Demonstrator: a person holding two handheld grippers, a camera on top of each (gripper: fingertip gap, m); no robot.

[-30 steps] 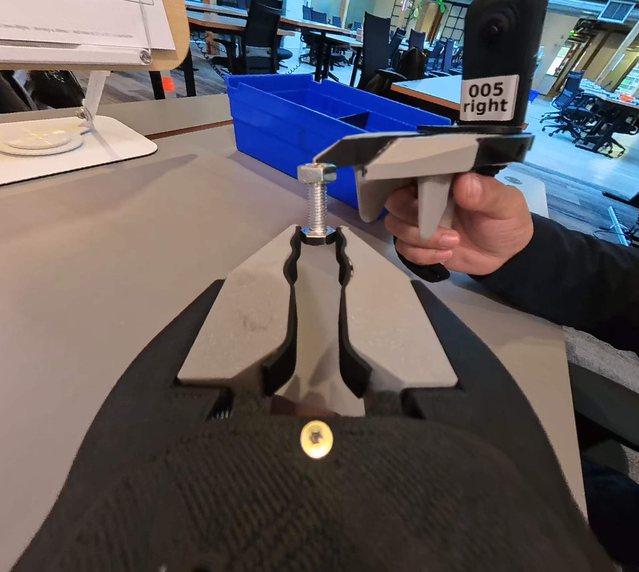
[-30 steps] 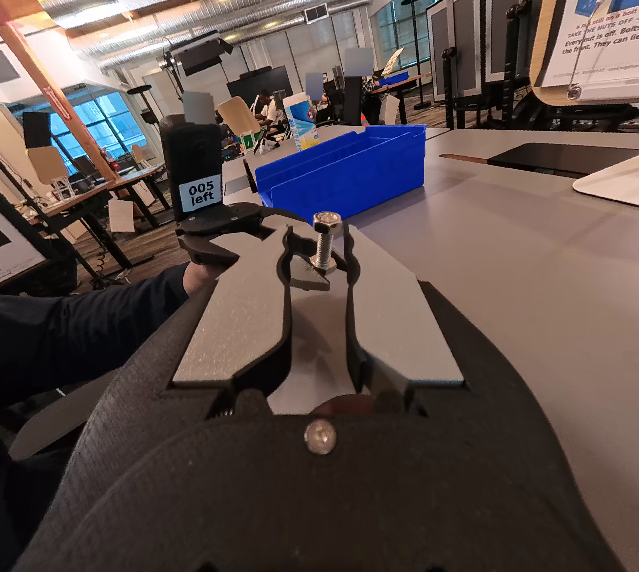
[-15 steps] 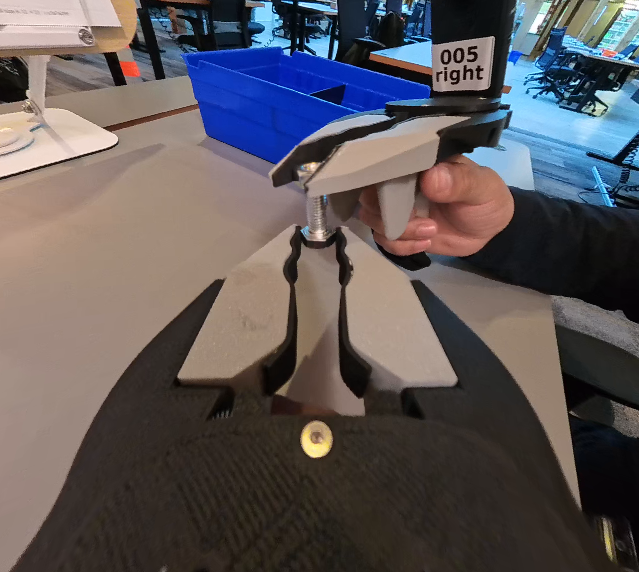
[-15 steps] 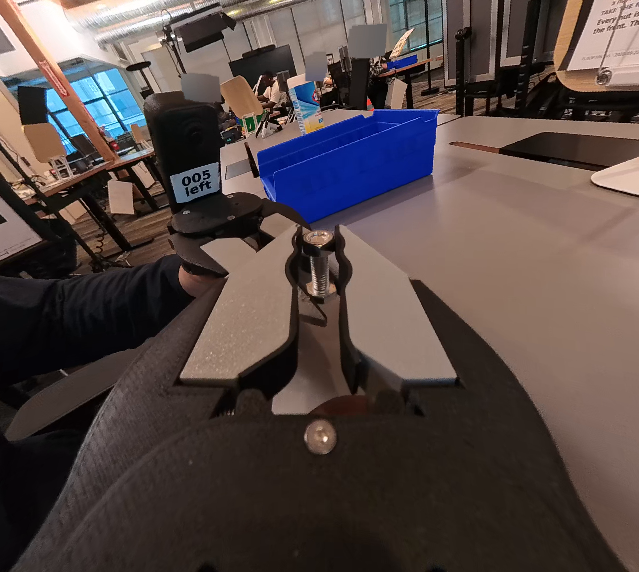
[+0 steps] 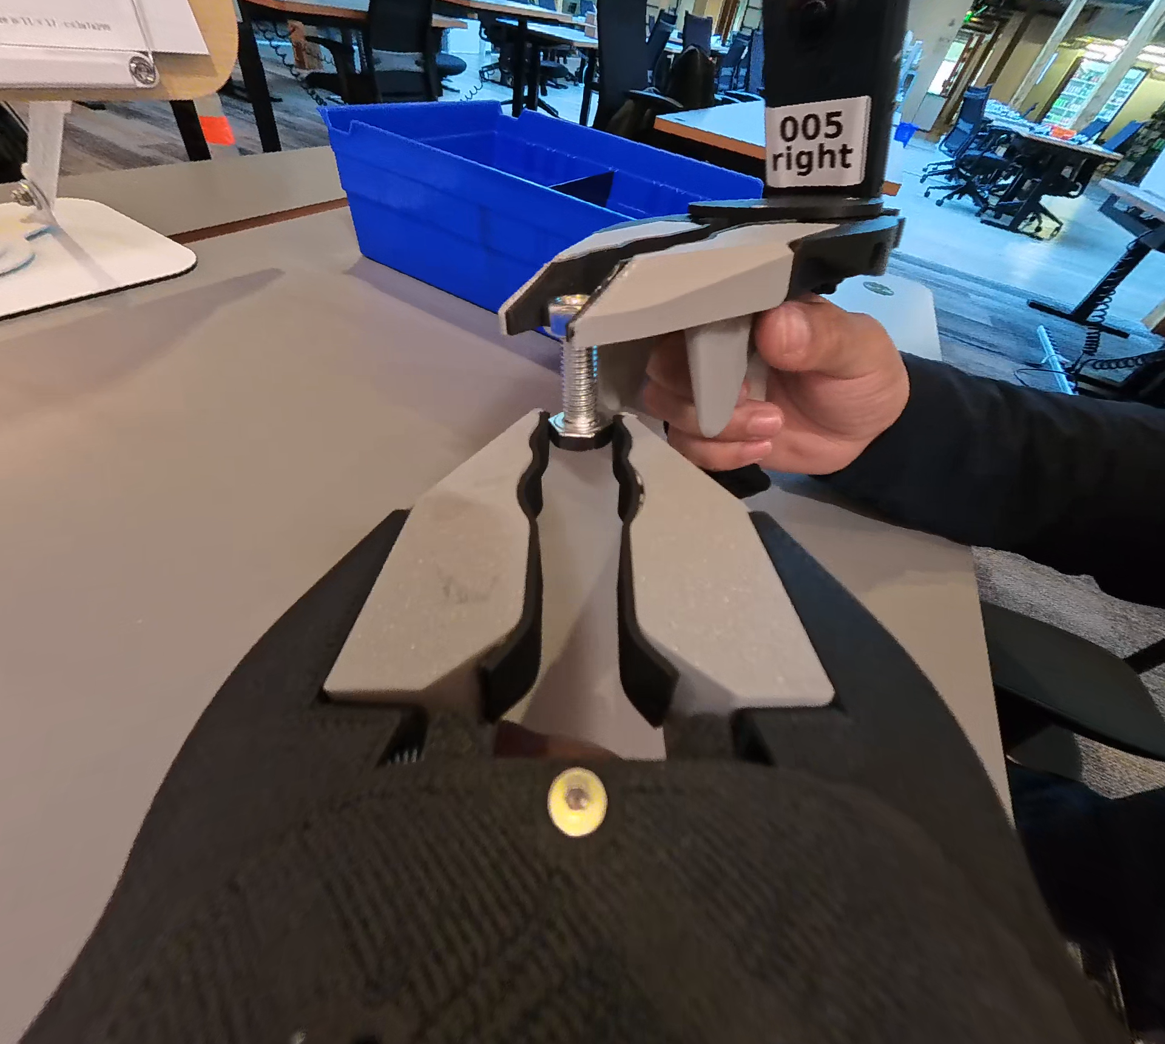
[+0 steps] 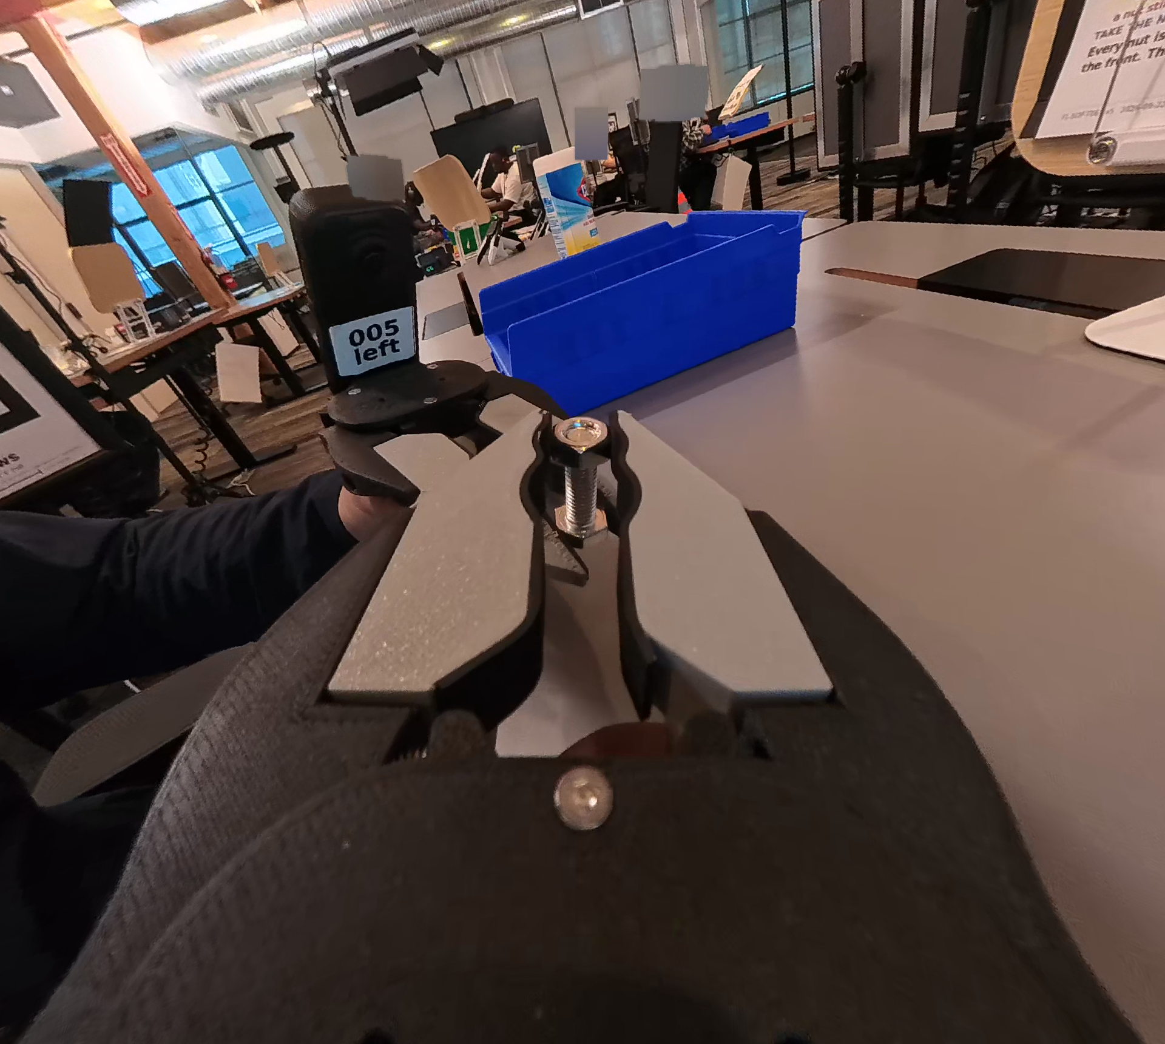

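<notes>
Closing in from a second ago, the right gripper (image 6: 577, 440) now has its fingers around the hex head of the bolt (image 5: 579, 367), apparently clamped on it, where earlier it hung just beside it. The left gripper (image 5: 579, 433) stays clamped on the nut (image 5: 577, 437) at the bolt's lower end, holding the bolt upright between the two tools (both ends now appear gripped). Beyond both grippers' fingertips sits the blue bin (image 5: 479, 206) on the grey table (image 5: 189, 446).

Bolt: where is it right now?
The bolt stands upright between both grippers, nut end in the left gripper, head in the right gripper, near the blue bin.
</notes>
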